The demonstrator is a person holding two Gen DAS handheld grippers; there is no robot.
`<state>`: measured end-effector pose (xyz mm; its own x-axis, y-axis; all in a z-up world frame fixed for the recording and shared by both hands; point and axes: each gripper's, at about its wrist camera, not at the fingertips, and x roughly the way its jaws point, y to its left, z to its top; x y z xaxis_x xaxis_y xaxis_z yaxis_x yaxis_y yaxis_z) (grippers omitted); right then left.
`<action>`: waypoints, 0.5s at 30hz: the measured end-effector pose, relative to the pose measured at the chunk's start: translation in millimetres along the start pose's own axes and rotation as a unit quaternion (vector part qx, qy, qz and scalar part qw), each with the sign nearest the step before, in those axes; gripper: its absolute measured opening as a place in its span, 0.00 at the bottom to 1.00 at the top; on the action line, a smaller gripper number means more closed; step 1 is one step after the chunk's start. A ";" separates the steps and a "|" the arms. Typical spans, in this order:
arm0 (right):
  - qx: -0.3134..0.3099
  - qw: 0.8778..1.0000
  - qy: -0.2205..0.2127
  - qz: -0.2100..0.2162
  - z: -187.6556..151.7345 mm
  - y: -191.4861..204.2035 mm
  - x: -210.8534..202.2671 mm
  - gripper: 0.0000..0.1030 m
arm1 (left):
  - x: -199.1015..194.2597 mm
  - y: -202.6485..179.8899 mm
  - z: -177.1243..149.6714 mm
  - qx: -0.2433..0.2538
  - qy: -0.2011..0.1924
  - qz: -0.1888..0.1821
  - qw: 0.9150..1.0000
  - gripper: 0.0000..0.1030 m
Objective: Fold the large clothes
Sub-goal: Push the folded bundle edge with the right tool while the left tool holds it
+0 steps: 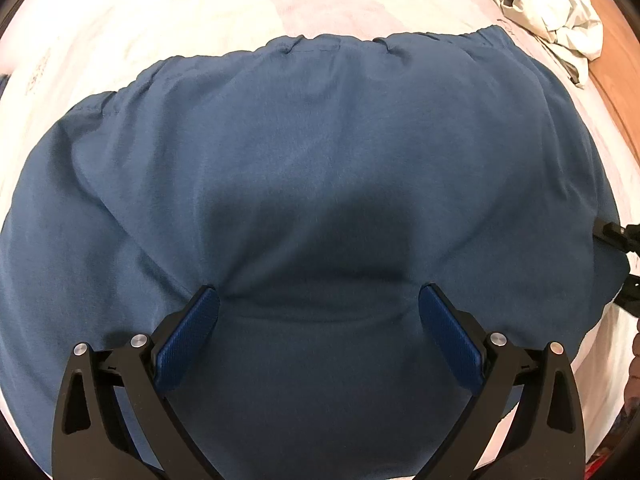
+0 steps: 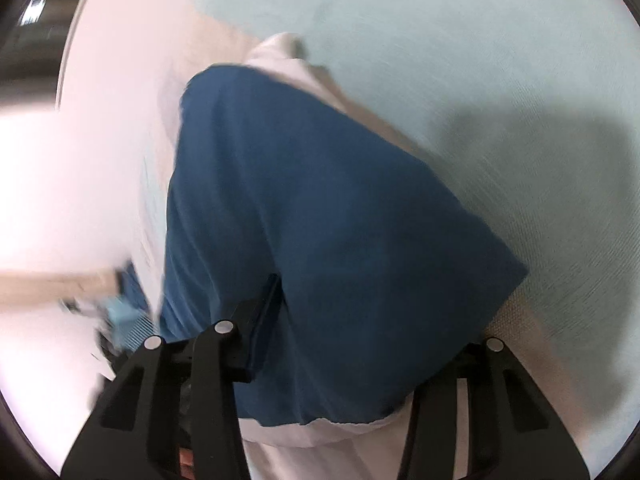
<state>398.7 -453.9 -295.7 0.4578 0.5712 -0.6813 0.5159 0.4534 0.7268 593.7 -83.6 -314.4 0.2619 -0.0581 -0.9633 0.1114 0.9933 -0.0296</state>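
Beneath our spread left claw (image 1: 319, 304), the blue cotton garment (image 1: 320, 168) lies over the pale bedsheet (image 1: 160, 12); a crumpled cream cloth (image 1: 552, 12) sits far ahead to its right, at the bed's edge.

A home bedroom: pale bed sheet (image 1: 120, 20) spreads ahead of the jaws, rumpled cream bedding (image 1: 548, 4) far right, wooden floor (image 1: 616, 72) beyond.

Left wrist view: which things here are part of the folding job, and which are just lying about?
Part of the job:
- blue garment, spread on the bed sheet
- left gripper, jaws open over it
- right gripper, half buried in blue cloth

Lying about:
- crumpled beige cloth at the far right corner
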 end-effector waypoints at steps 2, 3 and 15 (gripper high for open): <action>0.011 1.000 0.004 0.010 -1.8 0.4 -1.0 0.43 | 0.6 -0.1 -0.9 0.000 0.000 0.000 1.000 0.95; 0.005 1.000 0.006 0.006 -2.9 3.0 -0.3 0.43 | -2.1 -3.2 -2.2 0.000 0.000 0.000 1.000 0.95; 0.019 0.998 0.054 0.000 3.2 13.3 16.0 0.77 | 3.1 1.7 -3.2 0.000 -0.002 0.000 1.000 0.95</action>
<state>415.2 -440.9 -297.2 0.3776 0.6430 -0.6663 0.5442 0.4281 0.7215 591.7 -81.7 -318.3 0.2650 -0.0590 -0.9625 0.1123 0.9932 -0.0300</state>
